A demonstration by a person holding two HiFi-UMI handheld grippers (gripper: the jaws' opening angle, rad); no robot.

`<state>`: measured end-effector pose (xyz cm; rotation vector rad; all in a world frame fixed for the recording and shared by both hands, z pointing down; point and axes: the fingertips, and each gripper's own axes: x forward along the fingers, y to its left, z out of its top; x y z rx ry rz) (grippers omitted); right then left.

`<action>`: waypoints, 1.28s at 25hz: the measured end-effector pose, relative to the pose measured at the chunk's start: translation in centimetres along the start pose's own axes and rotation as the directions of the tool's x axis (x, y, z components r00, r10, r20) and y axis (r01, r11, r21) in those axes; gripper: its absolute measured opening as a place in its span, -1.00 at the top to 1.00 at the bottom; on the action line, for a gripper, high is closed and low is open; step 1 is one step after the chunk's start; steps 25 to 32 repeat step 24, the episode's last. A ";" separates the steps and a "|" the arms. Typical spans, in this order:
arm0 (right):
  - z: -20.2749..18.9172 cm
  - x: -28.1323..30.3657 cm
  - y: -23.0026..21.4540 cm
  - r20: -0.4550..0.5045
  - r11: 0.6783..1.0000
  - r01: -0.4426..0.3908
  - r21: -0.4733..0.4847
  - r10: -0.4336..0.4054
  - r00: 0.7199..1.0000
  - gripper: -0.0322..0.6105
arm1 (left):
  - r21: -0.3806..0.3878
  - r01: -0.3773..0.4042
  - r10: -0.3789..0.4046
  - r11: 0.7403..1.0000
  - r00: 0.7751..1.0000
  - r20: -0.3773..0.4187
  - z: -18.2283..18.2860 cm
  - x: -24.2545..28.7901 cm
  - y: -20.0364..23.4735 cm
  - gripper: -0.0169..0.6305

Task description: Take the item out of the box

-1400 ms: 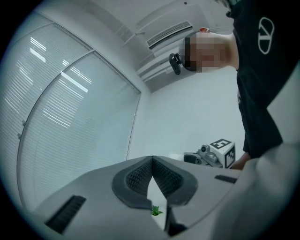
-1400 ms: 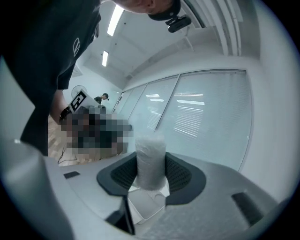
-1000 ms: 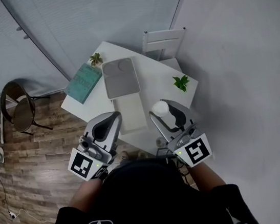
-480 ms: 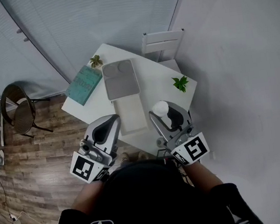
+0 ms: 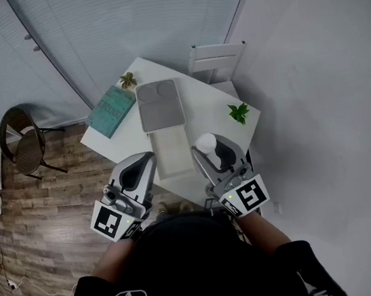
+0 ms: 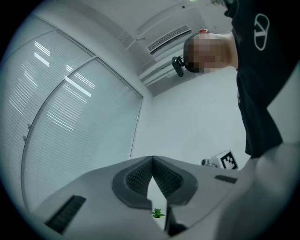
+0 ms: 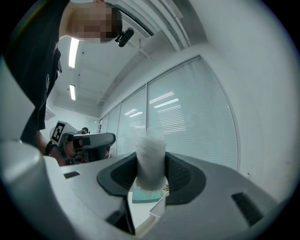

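Observation:
An open box lies on the white table (image 5: 200, 104): a grey half with moulded recesses (image 5: 160, 104) at the back and a white half (image 5: 172, 151) nearer me. My right gripper (image 5: 206, 146) hovers to the right of the white half, shut on a white frosted cylinder-like item (image 5: 205, 142). In the right gripper view that item (image 7: 150, 161) stands upright between the dark pads (image 7: 180, 176). My left gripper (image 5: 143, 159) hangs left of the white half, its jaws shut and empty. In the left gripper view its fingertips (image 6: 140, 176) meet at a point.
A teal book (image 5: 112, 110) lies at the table's back left. Small green plants stand at the back edge (image 5: 127, 80) and the right edge (image 5: 238, 111). A white chair (image 5: 217, 57) is behind the table and a dark round chair (image 5: 23, 140) is on the wood floor to the left.
My right gripper has drifted a little left and away from me with the white item in it. The left gripper has barely shifted.

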<state>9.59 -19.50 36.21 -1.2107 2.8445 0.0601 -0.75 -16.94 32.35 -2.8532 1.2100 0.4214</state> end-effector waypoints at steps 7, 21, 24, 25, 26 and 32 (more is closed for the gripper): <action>0.3 0.3 1.2 0.006 1.000 0.002 0.003 -0.002 1.000 0.37 | -0.003 -0.011 0.011 1.000 1.000 0.008 0.6 -0.7 0.2 0.93; -0.2 0.4 1.0 -0.007 1.000 0.005 -0.003 -0.005 1.000 0.37 | -0.016 -0.017 0.017 1.000 1.000 -0.020 -1.0 -1.2 0.5 0.93; -0.4 0.3 0.9 -0.007 1.000 0.000 -0.008 0.000 1.000 0.37 | -0.011 -0.024 0.024 1.000 0.999 -0.022 -1.2 -1.2 0.6 0.93; -0.4 0.3 0.9 -0.007 1.000 0.000 -0.008 0.000 1.000 0.37 | -0.011 -0.024 0.024 1.000 0.999 -0.022 -1.2 -1.2 0.6 0.93; -0.4 0.3 0.9 -0.007 1.000 0.000 -0.008 0.000 1.000 0.37 | -0.011 -0.024 0.024 1.000 0.999 -0.022 -1.2 -1.2 0.6 0.93; -0.4 0.3 0.9 -0.007 1.000 0.000 -0.008 0.000 1.000 0.37 | -0.011 -0.024 0.024 1.000 0.999 -0.022 -1.2 -1.2 0.6 0.93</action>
